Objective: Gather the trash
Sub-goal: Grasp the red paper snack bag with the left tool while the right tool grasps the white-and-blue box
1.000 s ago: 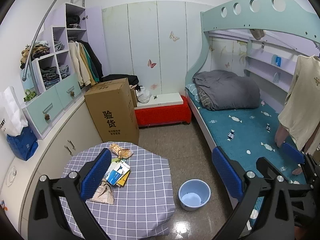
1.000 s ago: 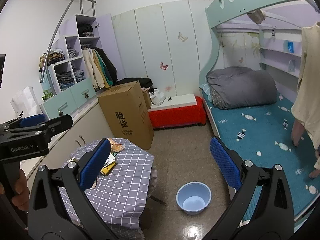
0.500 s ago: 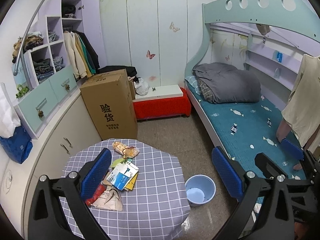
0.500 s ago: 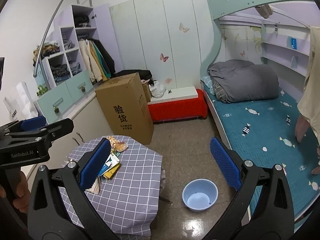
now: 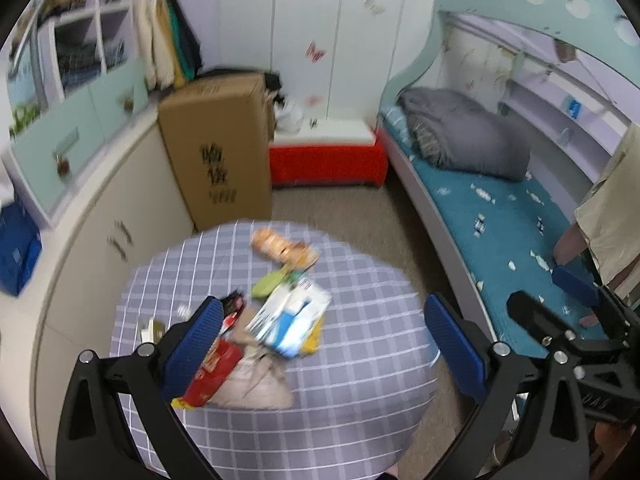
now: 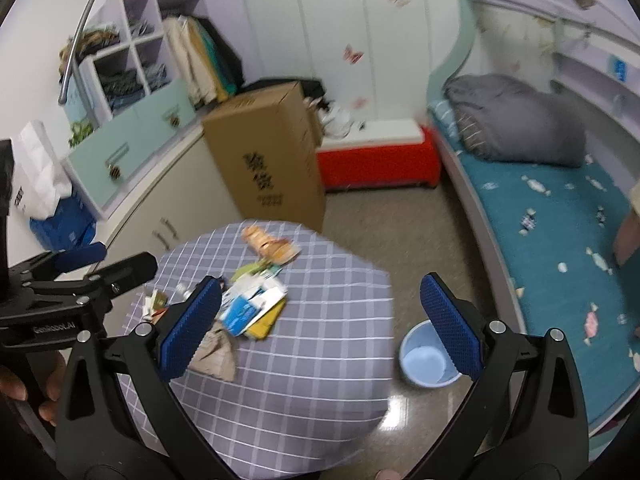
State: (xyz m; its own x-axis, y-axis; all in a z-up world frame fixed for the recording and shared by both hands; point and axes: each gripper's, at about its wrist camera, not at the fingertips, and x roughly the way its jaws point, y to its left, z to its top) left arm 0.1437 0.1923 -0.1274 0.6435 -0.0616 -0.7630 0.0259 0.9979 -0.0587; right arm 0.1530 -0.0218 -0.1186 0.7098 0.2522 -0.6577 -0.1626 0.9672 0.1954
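Observation:
A pile of trash lies on a round table with a grey checked cloth (image 5: 360,360) (image 6: 320,360): an orange snack wrapper (image 5: 282,246) (image 6: 268,246), a blue-and-white packet (image 5: 290,322) (image 6: 250,306), a green wrapper (image 5: 270,282), a red packet (image 5: 214,372) and crumpled brown paper (image 5: 256,384) (image 6: 214,354). My left gripper (image 5: 324,350) is open above the pile, empty. My right gripper (image 6: 320,330) is open above the table, empty. A light blue bin (image 6: 426,360) stands on the floor right of the table.
A tall cardboard box (image 5: 218,148) (image 6: 268,156) stands behind the table, beside a red bench (image 5: 326,160). Cabinets and shelves (image 5: 80,184) run along the left. A bunk bed with a teal mattress (image 5: 500,216) and grey duvet fills the right.
Both grippers have moved forward and down toward the table. The trash pile now looks larger and lies between the left gripper's fingers. Both stay open.

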